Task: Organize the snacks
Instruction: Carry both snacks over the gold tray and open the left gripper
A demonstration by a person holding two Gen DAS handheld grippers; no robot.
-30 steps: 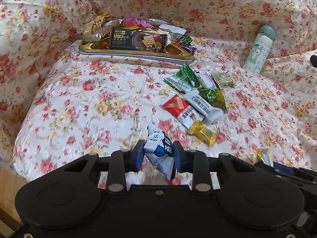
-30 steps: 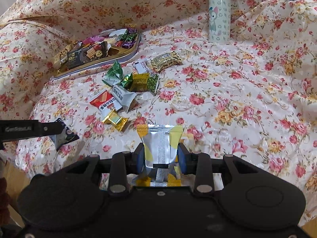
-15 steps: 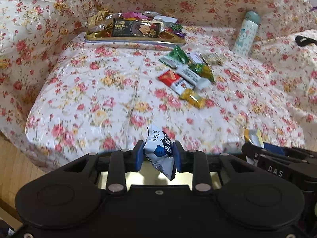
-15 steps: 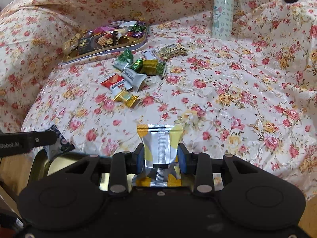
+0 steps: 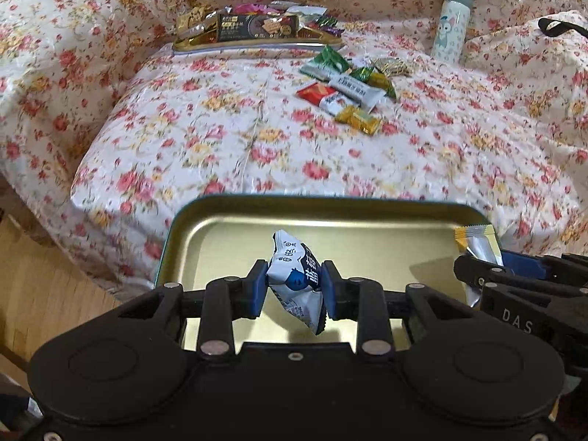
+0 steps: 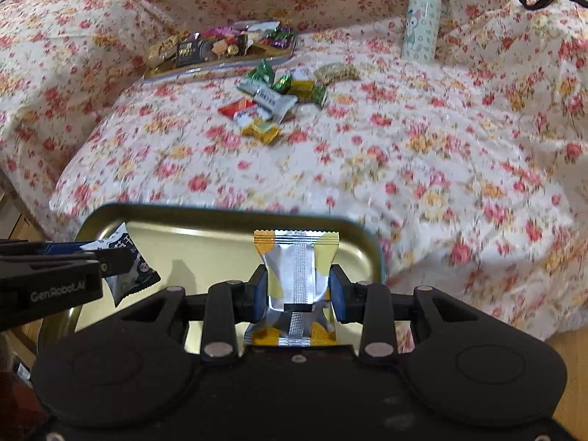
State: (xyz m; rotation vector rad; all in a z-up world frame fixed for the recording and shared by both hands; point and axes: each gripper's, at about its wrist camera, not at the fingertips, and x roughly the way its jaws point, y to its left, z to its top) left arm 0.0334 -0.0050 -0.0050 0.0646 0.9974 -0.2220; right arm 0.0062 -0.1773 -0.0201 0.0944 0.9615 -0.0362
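Blue-and-white crinkled snack packet (image 5: 297, 282) sits pinched between the blue pads of the left gripper (image 5: 293, 286), held over the teal-rimmed, gold-lined metal tin (image 5: 220, 228) that lies at the near edge of the bed. Beside it, the right gripper (image 6: 298, 290) pinches a silver-and-yellow foil sachet (image 6: 296, 275) above the same tin. Both grippers tilt steeply downward, side by side, jaws closed on their packets. Beyond the tin spreads a floral quilt of red and yellow roses (image 5: 220, 139), with a loose cluster of wrapped snacks (image 5: 349, 88) lying mid-bed. Farther back a shallow gold tray heaped with snacks (image 5: 253, 33) rests by the cushions, and a pale mint bottle with a cartoon print (image 5: 450, 24) stands upright. Wooden flooring (image 5: 40, 286) shows at lower left.
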